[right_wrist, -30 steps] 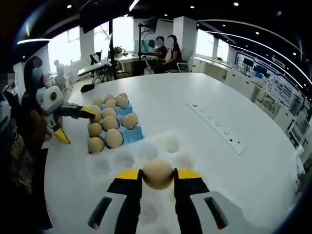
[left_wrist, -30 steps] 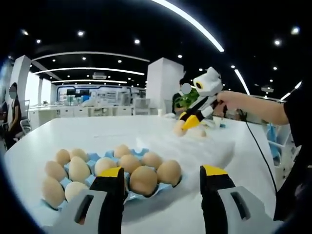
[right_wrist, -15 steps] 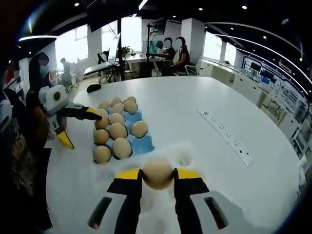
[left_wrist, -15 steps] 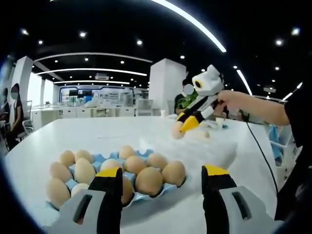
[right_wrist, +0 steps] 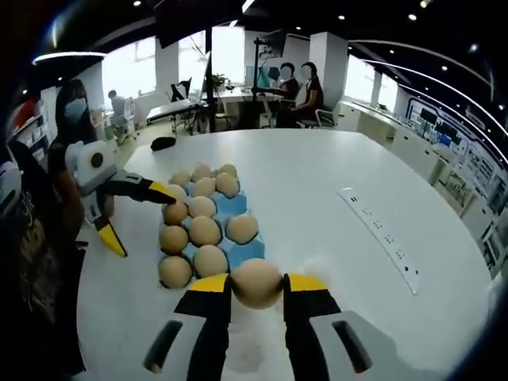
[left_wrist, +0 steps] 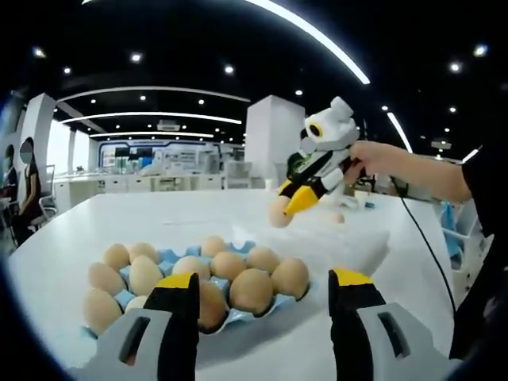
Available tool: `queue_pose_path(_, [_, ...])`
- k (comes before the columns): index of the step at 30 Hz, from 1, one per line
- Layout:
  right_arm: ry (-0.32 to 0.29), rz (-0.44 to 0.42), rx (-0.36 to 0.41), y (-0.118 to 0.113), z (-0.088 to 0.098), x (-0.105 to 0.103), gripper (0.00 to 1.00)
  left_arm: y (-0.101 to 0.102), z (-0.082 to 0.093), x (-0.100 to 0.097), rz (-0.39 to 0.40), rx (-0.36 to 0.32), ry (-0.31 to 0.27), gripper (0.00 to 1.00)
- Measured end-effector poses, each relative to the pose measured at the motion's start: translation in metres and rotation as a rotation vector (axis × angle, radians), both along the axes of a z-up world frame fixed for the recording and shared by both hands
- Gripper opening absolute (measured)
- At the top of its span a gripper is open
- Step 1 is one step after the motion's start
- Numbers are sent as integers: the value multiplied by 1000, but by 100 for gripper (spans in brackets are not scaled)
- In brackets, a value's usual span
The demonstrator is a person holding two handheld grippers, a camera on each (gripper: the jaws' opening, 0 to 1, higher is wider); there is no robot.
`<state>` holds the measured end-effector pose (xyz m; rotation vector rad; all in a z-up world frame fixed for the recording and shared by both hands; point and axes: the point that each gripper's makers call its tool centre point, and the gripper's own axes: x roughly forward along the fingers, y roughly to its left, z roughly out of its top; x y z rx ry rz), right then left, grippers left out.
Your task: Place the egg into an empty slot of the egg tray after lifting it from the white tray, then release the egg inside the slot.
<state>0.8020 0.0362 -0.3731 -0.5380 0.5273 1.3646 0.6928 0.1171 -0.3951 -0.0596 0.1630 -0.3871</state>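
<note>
An egg point(right_wrist: 256, 282) is pinched between the jaws of the right gripper point(right_wrist: 256, 286) and held in the air just beside the blue egg tray point(right_wrist: 238, 208), which is seen on the white table point(right_wrist: 317, 190). The left gripper point(left_wrist: 262, 295) is spread wide just beside the tray, nothing being held. A power strip point(right_wrist: 379, 236) lies well apart from the tray, with seated people point(right_wrist: 298, 87) beyond it.

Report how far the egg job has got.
Done: the egg is lifted, clamped in the right hand-held gripper above the table. In hand: it is being carried toward the blue egg tray, where empty slots show along the near-right side. Left: set it in a slot and release. The left hand-held gripper hangs open by the tray.
</note>
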Motion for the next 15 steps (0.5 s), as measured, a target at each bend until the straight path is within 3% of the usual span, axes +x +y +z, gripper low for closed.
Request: queue_pose_path(15, [-9,98,0,46,3,-16,27,-7,1,-8,5,29,5,68])
